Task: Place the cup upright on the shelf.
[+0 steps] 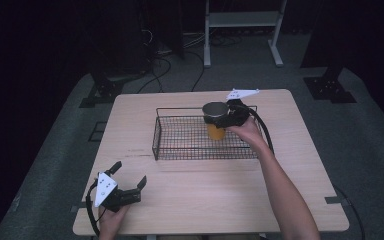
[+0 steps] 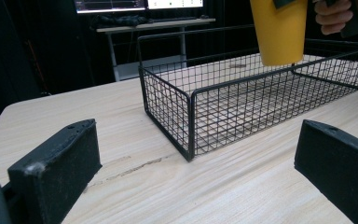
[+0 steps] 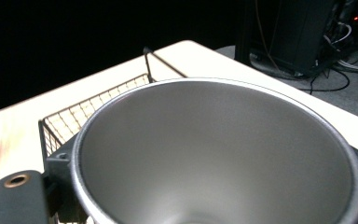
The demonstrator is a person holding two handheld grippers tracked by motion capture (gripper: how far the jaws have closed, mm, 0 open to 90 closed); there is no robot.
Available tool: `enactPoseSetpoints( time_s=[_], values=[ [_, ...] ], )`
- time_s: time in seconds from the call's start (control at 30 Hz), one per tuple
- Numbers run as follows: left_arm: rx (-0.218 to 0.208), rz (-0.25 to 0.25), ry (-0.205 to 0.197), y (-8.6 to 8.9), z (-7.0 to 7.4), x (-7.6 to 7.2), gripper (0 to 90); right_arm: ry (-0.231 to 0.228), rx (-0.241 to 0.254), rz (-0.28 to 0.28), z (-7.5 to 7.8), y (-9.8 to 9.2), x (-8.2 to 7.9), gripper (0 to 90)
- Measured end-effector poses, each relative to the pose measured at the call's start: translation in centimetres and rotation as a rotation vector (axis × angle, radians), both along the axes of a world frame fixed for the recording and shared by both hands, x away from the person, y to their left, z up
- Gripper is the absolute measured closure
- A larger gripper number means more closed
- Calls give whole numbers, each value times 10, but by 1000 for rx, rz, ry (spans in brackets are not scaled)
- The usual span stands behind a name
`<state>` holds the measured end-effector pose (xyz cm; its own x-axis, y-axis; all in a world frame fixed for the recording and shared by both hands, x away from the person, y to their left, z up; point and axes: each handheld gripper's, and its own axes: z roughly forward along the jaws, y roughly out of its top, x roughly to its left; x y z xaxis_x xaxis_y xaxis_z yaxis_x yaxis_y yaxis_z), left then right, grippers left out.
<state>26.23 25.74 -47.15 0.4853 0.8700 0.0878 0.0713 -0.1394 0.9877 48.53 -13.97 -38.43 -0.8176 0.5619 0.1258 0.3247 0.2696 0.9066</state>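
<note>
L gripper (image 1: 130, 179) rests on worktop (image 1: 190, 195) near front-left corner, jaws wide apart, nothing btwn them. Wire basket (image 1: 180, 135) sits mid-worktop. R gripper (image 1: 219, 118) clamps yellow cup (image 1: 215, 131) w/ steel inside, upright, held over basket's right part.

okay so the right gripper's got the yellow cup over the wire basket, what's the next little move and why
Probably lower it straight down. The right gripper clamps the yellow cup near its rim, upright, above the wire basket, and in the left gripper view its base looks still clear of the basket floor. Letting go now would likely drop or tip it. The left gripper sits open, apart, near the table's front edge.
</note>
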Motion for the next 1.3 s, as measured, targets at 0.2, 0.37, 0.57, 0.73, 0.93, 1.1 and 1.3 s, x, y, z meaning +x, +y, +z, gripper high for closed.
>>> enactPoseSetpoints(
  time_s=[0.2, 0.37, 0.57, 0.73, 0.93, 1.1, 1.3],
  values=[
    [0, -1, -1, 0, 0, 0, 0, 9, -24, 54, -11, 7, 2, 111],
    [0, 0, -1, 0, 0, 0, 0, 14, -30, 75, -16, 10, 3, 111],
    [-3, 0, -1, 0, 0, 0, 0, 16, -30, 93, -22, 15, 5, 110],
    [-4, -1, -1, 0, 0, 0, 0, -9, -41, 91, -25, 17, 6, 110],
    [-4, -1, -1, 0, 0, 0, 0, -8, -75, 84, -30, 16, 9, 106],
    [-4, 0, 0, 0, 0, 0, 0, -10, -85, 86, -33, 18, 9, 103],
    [-3, -1, 0, 0, 0, 0, 0, -11, -132, 96, -37, 21, 9, 102]
  ],
)
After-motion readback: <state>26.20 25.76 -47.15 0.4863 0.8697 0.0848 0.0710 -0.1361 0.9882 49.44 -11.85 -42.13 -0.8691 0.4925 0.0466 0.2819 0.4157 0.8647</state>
